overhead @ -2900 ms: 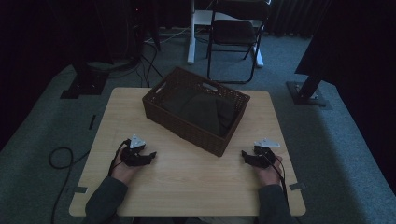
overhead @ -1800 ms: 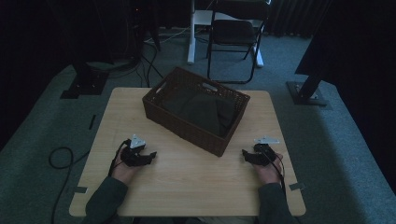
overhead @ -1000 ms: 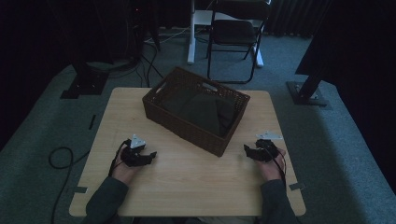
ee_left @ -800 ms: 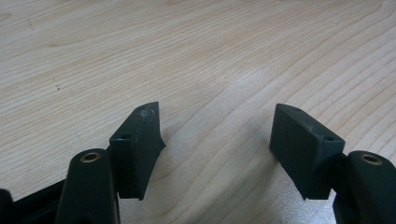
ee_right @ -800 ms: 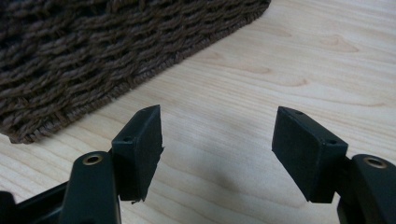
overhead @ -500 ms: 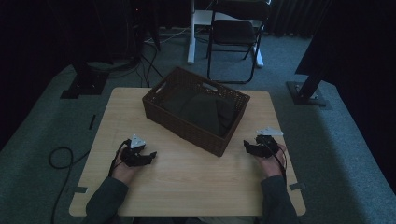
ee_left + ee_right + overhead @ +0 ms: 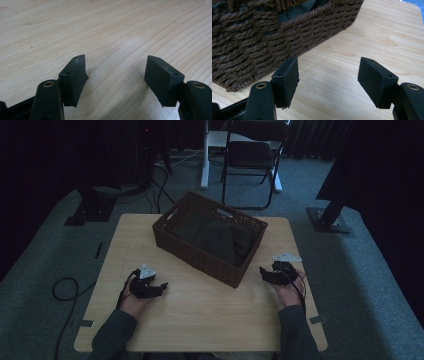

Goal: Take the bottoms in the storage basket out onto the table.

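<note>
Setting: pale wood-grain table (image 7: 200, 320), dim room; a person's forearms enter from the bottom of the high view.
Basket: dark brown woven wicker basket (image 7: 200, 252), rectangular, set at an angle on the far middle of the table.
Contents: dark grey-green folded cloth (image 7: 220, 237) lying inside the basket; a strip of it shows through the handle slot (image 7: 294, 13) in the right gripper view.
Left gripper: black 2-jaw left gripper (image 7: 160, 286) rests low on the table, left of the basket and well apart from it; jaws stand apart with bare wood between them (image 7: 116, 72).
Right gripper: black 2-jaw right gripper (image 7: 261, 271) sits near the basket's right front corner, aimed toward the wicker wall; jaws apart, nothing between them (image 7: 328, 72).
Contact: neither gripper touches basket or cloth.
Step in hand (judgement): approach; the right gripper appears to be lining up on the basket, the left waits.
Progress (judgement): early; cloth untouched in the basket.
Next move (judgement): lift the right gripper over the rim, descend onto a fold of cloth, close there. The left may need to steady the basket wall.
Risk (judgement): jaws could catch the wicker weave.
</note>
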`<state>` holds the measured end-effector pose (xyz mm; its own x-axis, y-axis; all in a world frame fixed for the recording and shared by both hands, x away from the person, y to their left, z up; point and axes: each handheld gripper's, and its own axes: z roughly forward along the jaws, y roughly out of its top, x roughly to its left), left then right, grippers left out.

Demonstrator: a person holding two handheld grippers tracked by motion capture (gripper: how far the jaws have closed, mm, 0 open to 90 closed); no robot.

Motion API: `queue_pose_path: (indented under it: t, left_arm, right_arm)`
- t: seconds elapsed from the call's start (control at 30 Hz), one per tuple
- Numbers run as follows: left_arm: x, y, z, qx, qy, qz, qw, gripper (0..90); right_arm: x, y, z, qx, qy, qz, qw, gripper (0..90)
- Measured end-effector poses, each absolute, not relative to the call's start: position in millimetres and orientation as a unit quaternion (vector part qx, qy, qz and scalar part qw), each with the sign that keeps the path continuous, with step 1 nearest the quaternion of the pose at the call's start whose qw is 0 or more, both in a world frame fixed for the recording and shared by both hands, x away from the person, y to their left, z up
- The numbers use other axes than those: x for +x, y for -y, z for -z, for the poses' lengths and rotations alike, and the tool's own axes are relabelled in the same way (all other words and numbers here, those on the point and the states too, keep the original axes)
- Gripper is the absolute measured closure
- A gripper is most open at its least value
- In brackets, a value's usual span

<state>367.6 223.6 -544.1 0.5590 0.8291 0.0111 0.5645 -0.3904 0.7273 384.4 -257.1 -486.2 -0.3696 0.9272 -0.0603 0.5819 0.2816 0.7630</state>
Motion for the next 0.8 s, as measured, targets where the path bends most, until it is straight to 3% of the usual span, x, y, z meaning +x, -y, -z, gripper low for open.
queue_pose_path:
  t: [0.43,0.8]
  left_arm:
    - [368,-224,544,0.811,-0.430,-0.190,0.348,34.4]
    - [367,-223,544,0.811,-0.430,-0.190,0.348,34.3]
  right_arm:
    - [387,251,473,0.488,-0.757,-0.337,0.274,39.4]
    - [391,246,462,0.477,-0.759,-0.343,0.280,39.6]
